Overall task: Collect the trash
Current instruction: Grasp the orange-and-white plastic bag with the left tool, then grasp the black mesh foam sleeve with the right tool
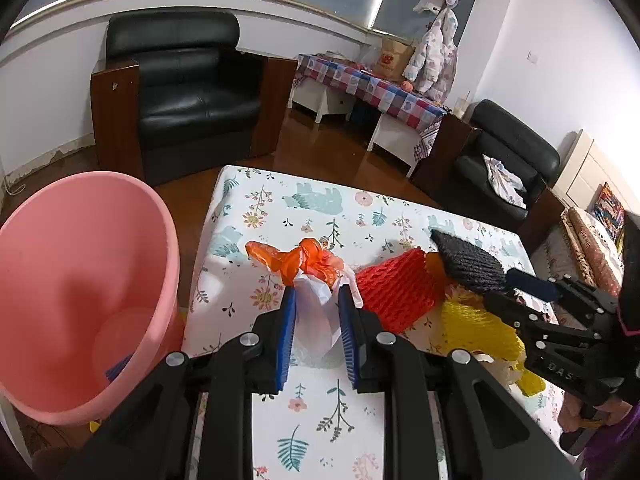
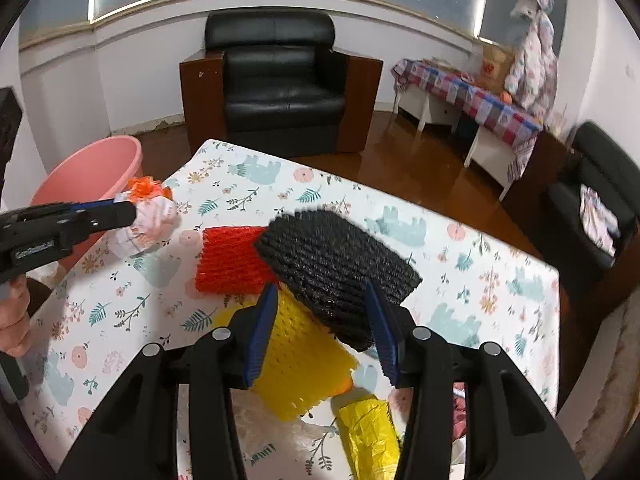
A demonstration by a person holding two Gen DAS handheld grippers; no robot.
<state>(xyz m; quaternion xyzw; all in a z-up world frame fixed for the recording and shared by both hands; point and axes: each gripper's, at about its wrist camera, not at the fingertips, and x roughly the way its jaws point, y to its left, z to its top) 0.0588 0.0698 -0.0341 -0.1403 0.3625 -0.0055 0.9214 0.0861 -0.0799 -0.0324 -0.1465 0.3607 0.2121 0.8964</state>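
Observation:
My left gripper (image 1: 317, 292) is shut on a white plastic bag (image 1: 316, 312) tied with an orange knot (image 1: 308, 260), near the table's left edge. The right wrist view shows the same bag (image 2: 148, 216) at the left gripper's (image 2: 134, 210) tip. My right gripper (image 2: 320, 286) is shut on a black foam net (image 2: 336, 264), which is tilted up over a red foam net (image 2: 230, 260) and a yellow foam net (image 2: 304, 360). A crumpled yellow bag (image 2: 368, 436) lies nearer to me. The pink bucket (image 1: 80, 280) stands on the floor, left of the table.
The table wears a floral cloth (image 1: 320, 208). A black armchair (image 1: 192, 92) stands beyond its far edge. A second armchair (image 1: 504, 168) and a low table with a checked cloth (image 1: 372, 84) are at the right. A person's hand (image 2: 14, 320) holds the left gripper.

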